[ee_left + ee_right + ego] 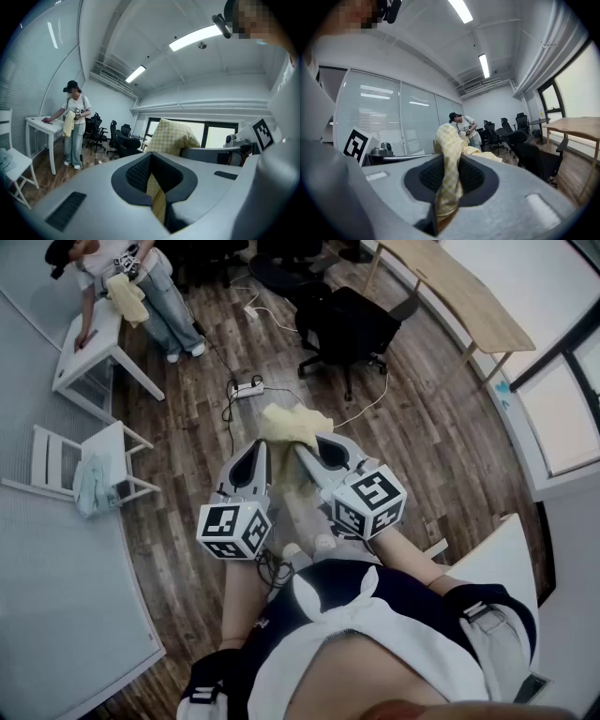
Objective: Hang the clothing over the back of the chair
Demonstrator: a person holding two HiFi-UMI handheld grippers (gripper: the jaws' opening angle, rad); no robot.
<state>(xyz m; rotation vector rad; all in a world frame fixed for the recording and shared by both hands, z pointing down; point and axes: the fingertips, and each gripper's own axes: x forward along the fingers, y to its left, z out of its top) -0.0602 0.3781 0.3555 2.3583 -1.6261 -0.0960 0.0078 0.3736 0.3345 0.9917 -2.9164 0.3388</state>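
Observation:
A pale yellow checked garment [289, 425] is bunched up in the air in front of me, over the wooden floor. My left gripper [255, 454] is shut on one part of it. In the left gripper view a strip of the cloth [158, 199] is pinched between the jaws. My right gripper [315, 452] is shut on the garment beside it, and a thick fold [449, 187] fills its jaws. The two grippers are close together and nearly level. A white wooden chair [105, 448] stands to the left with a light blue cloth [91, 482] on its seat.
A black office chair [348, 326] stands ahead, with a power strip [246, 387] and cables on the floor before it. Another person [150, 287] stands at a white table [92, 351] at the far left. A wooden desk [461, 289] runs along the right wall.

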